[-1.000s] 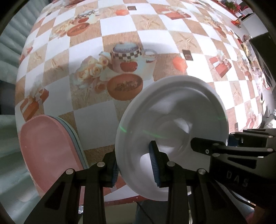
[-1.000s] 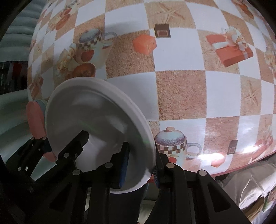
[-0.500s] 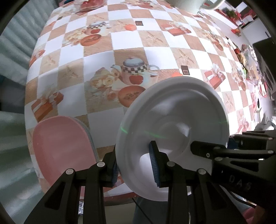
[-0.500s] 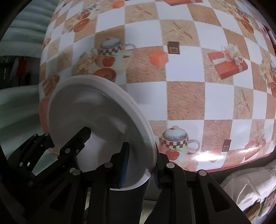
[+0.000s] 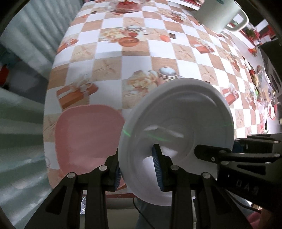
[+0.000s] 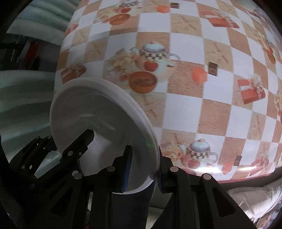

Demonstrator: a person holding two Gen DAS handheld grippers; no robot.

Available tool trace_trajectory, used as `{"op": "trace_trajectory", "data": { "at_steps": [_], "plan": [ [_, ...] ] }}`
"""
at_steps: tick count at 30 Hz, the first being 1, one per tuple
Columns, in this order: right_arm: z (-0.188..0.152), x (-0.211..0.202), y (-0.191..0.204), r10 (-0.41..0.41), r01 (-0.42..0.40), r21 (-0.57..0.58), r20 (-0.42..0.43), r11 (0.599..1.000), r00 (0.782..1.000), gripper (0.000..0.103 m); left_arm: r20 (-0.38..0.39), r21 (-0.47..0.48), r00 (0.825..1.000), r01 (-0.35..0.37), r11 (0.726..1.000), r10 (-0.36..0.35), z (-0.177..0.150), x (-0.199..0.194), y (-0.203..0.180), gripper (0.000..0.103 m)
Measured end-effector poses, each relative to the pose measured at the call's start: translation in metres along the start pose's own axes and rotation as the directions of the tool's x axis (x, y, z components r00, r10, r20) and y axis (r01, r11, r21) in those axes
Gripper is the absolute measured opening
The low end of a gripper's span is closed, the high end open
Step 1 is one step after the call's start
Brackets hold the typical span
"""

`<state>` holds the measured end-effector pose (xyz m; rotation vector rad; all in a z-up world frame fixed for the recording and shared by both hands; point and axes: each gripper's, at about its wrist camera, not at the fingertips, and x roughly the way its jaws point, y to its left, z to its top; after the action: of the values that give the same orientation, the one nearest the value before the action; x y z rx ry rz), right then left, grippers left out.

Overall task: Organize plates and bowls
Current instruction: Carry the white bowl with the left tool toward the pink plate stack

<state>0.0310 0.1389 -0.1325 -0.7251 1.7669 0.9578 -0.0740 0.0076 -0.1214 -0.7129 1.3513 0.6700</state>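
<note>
A white round plate [image 5: 179, 126] is held up above the near table edge, tilted on edge. My left gripper [image 5: 138, 171] is shut on its near rim. My right gripper [image 6: 142, 166] is shut on the opposite rim of the same plate [image 6: 98, 112]; its fingers [image 5: 220, 153] show at the right of the left wrist view. A pink plate [image 5: 84, 133] lies flat on the table's near left corner, left of the white plate. What lies under the pink plate is hidden.
The table carries a checkered cloth [image 5: 141, 56] printed with teapots and gift boxes. A large white mug [image 5: 220, 15] stands at the far right. Cluttered items [image 5: 260, 84] line the right edge. The table edge [image 6: 246, 178] runs close below the grippers.
Both grippers have lifted the white plate up and back from the table. More of the table and the whole pink plate have come into view.
</note>
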Motion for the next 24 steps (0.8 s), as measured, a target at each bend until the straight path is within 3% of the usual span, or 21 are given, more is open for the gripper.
{"op": "trace_trajectory", "data": {
  "at_steps": [24],
  "plan": [
    [0.016,0.035,0.114,-0.037,0.023,-0.24,-0.054,0.971,0.998,0.028,0.007,-0.247,0.999,-0.038,0.968,0.042,-0.036,-0.014,0.097,0.035]
  ]
}}
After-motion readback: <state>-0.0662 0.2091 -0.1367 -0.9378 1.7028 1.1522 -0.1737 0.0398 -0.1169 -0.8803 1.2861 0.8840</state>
